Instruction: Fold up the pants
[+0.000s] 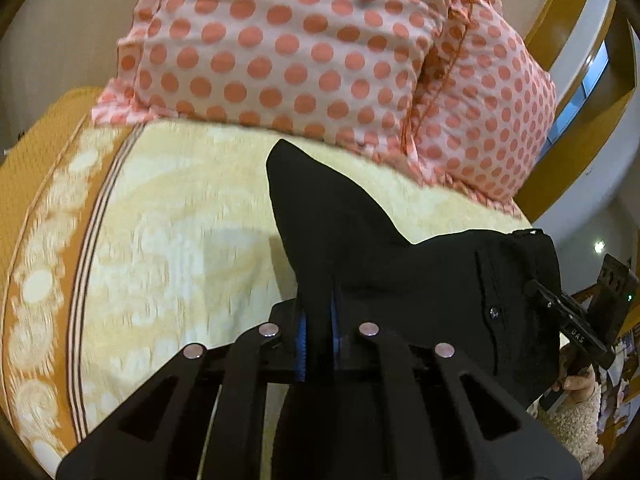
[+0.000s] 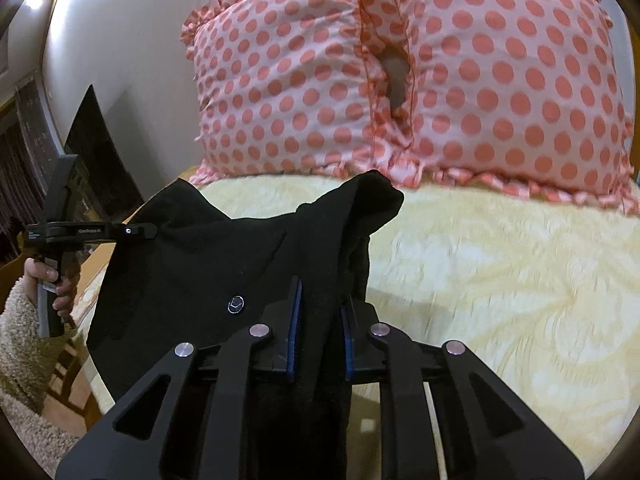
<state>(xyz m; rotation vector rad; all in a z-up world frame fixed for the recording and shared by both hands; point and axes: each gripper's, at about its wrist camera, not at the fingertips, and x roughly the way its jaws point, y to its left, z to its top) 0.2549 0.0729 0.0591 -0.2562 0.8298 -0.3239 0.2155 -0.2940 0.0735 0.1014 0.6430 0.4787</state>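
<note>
Black pants [image 1: 420, 276] hang in the air above a bed, stretched between both grippers. My left gripper [image 1: 318, 320] is shut on one top corner of the pants, cloth bunched between its blue pads. My right gripper [image 2: 320, 320] is shut on the other corner of the pants [image 2: 224, 264]; a metal button [image 2: 235, 304] shows on the cloth. The right gripper also shows at the right edge of the left wrist view [image 1: 538, 290]. The left gripper shows at the left of the right wrist view [image 2: 150, 230]. The lower part of the pants is hidden below the grippers.
A cream and orange patterned bedspread [image 1: 168, 240] lies under the pants. Two pink pillows with red dots [image 2: 400, 80] lean at the head of the bed. A wooden frame [image 1: 568, 40] and a wall stand beyond. A dark screen [image 2: 100, 152] is at the left.
</note>
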